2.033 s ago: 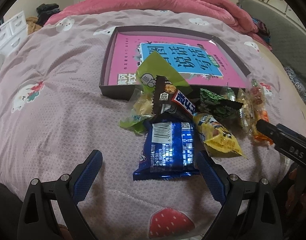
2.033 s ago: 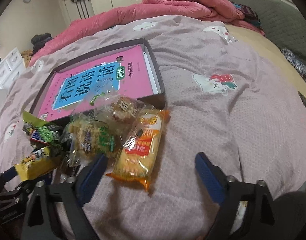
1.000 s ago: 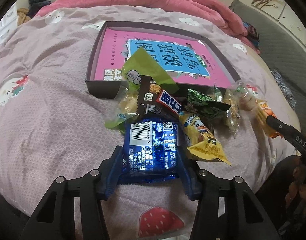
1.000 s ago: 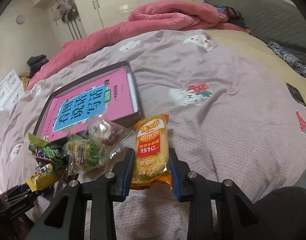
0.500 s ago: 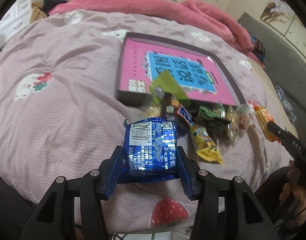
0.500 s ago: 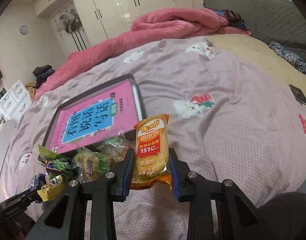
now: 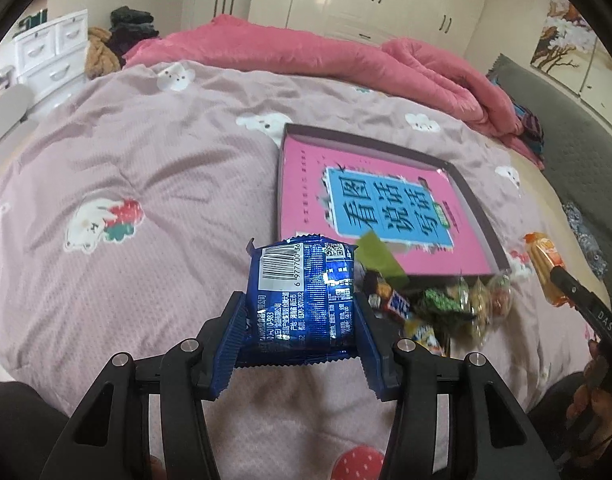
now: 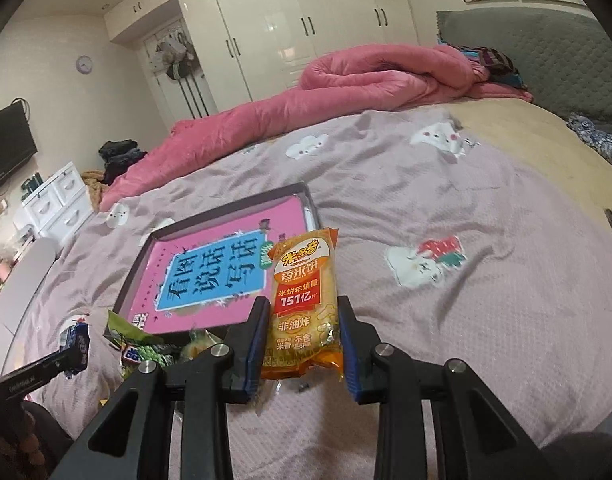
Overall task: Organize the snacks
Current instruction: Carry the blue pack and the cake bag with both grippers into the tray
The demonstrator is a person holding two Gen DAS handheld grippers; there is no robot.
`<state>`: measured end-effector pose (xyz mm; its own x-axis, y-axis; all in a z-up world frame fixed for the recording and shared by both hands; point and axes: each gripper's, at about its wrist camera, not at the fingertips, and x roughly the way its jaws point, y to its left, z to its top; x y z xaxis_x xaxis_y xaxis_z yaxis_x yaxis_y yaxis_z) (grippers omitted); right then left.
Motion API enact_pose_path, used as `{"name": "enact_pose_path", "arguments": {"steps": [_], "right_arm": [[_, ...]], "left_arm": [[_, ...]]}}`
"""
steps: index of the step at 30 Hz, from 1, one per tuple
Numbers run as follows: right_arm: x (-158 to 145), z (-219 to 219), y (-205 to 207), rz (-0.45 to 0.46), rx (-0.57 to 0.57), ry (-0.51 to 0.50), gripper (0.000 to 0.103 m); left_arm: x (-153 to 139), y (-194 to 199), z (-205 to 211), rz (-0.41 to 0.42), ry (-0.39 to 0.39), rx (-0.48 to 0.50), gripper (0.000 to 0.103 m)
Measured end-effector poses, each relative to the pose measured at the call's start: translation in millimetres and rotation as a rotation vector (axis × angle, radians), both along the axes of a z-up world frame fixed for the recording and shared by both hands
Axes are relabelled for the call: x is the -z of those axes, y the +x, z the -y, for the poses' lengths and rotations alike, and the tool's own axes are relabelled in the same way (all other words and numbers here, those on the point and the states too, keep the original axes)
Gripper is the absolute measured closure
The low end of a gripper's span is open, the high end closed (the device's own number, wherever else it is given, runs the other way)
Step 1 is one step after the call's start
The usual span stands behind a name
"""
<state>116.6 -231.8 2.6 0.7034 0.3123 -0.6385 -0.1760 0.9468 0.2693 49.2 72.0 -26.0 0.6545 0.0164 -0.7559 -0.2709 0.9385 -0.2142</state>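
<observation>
My left gripper (image 7: 302,332) is shut on a blue foil snack pack (image 7: 300,292) and holds it lifted above the bed. My right gripper (image 8: 302,336) is shut on an orange rice-cracker pack (image 8: 306,292), also lifted; that pack shows at the right edge of the left wrist view (image 7: 543,264). A dark shallow box (image 7: 481,216) with a pink and blue book inside (image 7: 385,216) lies on the bed; it also shows in the right wrist view (image 8: 222,276). A pile of several small snacks (image 7: 437,304) lies at the box's near edge, seen too in the right wrist view (image 8: 146,348).
The bed has a mauve printed cover (image 7: 146,184) with a rolled pink quilt (image 8: 365,80) at the far side. A grey headboard (image 8: 545,48) stands at the right. White drawers (image 7: 50,52) stand off the bed at the left. White wardrobes (image 8: 306,20) line the wall.
Both grippers closed on their packs and have lifted them off the bed, away from the snack pile. The views now sit higher and tilt up toward the room.
</observation>
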Motion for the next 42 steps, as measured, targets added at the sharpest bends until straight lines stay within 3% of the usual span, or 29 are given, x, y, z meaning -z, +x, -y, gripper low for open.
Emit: {"name": "enact_pose_path", "arguments": {"steps": [18,31,42], "right_arm": [[8.0,-22.8,53.1,0.02,-0.092,0.01,0.07],[31.9,-36.5,87.7,-0.056,-0.119,0.019,0.07],[49.7,-49.7,92.9,-0.114,-0.143,-0.016,0.07]], "left_arm": [[-5.6,61.4,-4.9,0.033,0.046,-0.032,0.049],[7.0,103.0,-0.1,0.014,0.029,-0.035,0.049],[23.7,122.8,5.7,-0.029,0.021,-0.014,0.049]]}}
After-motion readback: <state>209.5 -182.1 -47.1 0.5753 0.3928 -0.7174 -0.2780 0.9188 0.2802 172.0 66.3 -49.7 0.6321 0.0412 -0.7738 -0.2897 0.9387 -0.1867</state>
